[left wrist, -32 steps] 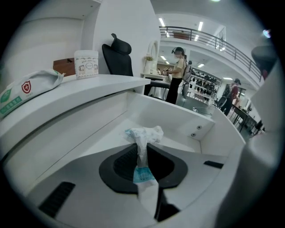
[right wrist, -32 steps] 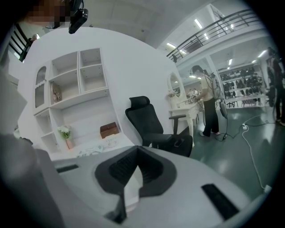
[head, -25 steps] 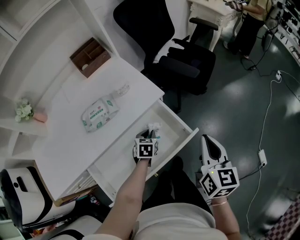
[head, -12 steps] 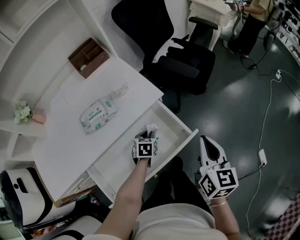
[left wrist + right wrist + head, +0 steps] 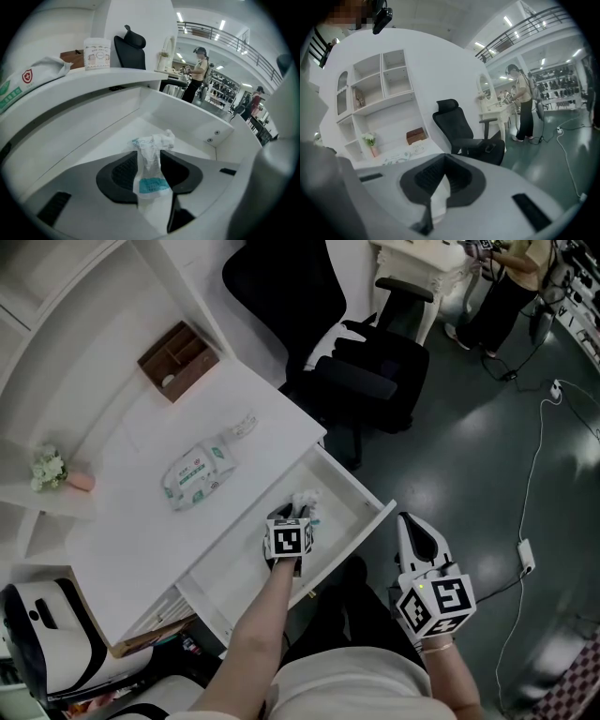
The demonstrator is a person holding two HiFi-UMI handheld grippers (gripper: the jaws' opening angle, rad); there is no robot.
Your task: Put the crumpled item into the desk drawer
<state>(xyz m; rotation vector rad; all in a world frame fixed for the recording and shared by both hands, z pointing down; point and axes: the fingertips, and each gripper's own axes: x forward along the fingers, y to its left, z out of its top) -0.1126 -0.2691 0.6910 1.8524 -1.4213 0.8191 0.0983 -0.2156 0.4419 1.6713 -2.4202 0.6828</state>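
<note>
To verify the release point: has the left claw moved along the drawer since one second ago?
No. Against the drawer rim, the left claw stays in place, its jaws opening with the crumpled item between them.

Our left forearm (image 5: pixel 267 615) reaches out over the drawer (image 5: pixel 371 512). Our left hand-held gripper (image 5: pixel 298 510) points down into it, its jaws opening with the crumpled item (image 5: pixel 151 157) between them. Our right hand-held gripper (image 5: pixel 412 521) hangs outside the drawer, off its front corner, jaws together and empty.
</note>
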